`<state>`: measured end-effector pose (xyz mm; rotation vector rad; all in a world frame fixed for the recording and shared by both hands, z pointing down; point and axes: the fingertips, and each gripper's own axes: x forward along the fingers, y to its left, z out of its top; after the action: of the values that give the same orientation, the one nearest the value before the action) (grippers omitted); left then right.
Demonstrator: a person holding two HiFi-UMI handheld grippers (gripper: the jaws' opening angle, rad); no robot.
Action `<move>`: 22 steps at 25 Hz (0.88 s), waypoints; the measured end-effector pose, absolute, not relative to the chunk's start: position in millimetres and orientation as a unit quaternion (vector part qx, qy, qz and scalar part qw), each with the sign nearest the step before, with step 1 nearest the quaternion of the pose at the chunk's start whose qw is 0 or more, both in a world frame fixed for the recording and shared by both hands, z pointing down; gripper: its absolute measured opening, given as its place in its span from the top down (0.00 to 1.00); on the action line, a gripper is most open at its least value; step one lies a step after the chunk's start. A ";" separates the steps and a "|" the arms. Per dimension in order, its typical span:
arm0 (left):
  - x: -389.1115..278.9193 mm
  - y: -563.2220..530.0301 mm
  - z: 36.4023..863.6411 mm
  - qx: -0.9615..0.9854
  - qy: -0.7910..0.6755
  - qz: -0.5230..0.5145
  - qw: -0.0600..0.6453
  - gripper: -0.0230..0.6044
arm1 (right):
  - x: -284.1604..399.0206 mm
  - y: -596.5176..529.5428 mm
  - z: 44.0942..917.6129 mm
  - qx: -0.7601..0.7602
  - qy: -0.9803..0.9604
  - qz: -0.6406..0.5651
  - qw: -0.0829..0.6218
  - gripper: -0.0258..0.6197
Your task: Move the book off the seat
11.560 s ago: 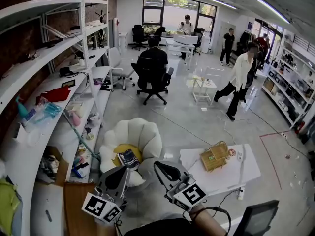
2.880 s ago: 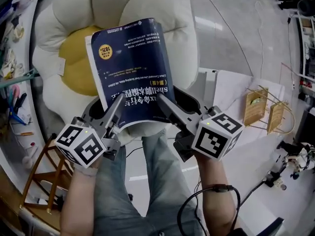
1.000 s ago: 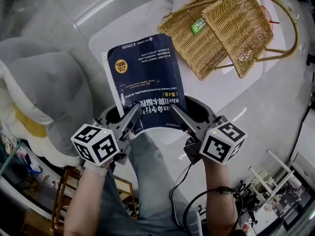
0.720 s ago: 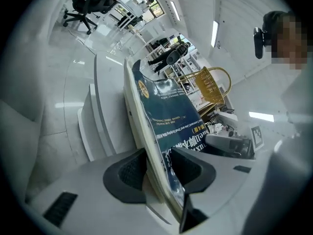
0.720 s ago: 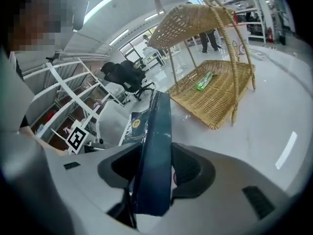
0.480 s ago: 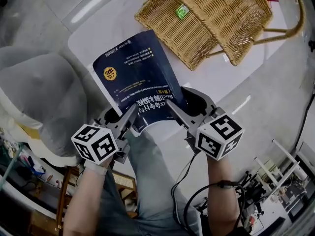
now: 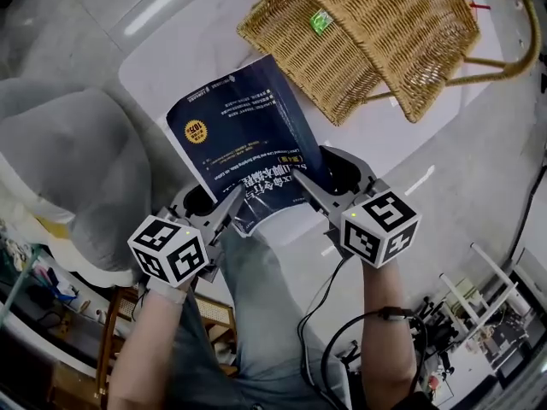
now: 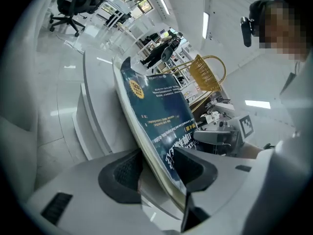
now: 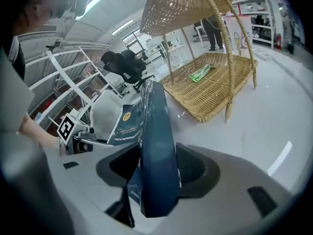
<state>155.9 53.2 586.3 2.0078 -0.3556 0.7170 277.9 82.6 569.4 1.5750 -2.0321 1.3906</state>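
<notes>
A dark blue paperback book rests with its far part on the white table, its near end sticking out over the table's edge. My left gripper grips the book's near left corner, and my right gripper grips the near right edge at the spine. In the left gripper view the book stands edge-on between the pads of the left gripper. In the right gripper view the spine fills the gap of the right gripper. Both pairs of jaws have just been opening a little, with the book still between them.
A wicker basket with a tall handle and a green packet stands on the table just beyond the book. The white petal-shaped chair with its yellow cushion is at the left. Cables and a wooden stool lie by the person's legs.
Both grippers have sunk with the book, which now lies lower and flatter on the table, turned a little to the left. The basket sits closer above it in the head view.
</notes>
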 end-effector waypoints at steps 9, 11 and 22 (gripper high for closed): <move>150.7 58.7 583.7 0.835 -0.122 0.328 0.425 0.57 | 283.1 82.3 568.9 0.553 -0.681 0.454 0.155 0.59; 150.2 57.1 583.0 0.837 -0.117 0.329 0.422 0.56 | 290.2 80.7 568.1 0.566 -0.674 0.445 0.168 0.59; 129.5 60.4 574.8 0.852 -0.092 0.337 0.389 0.51 | 305.5 86.6 542.6 0.630 -0.634 0.417 0.166 0.59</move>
<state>129.5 60.4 574.8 2.1672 -0.2334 0.8568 305.5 86.6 542.6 1.7940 -1.8047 1.1880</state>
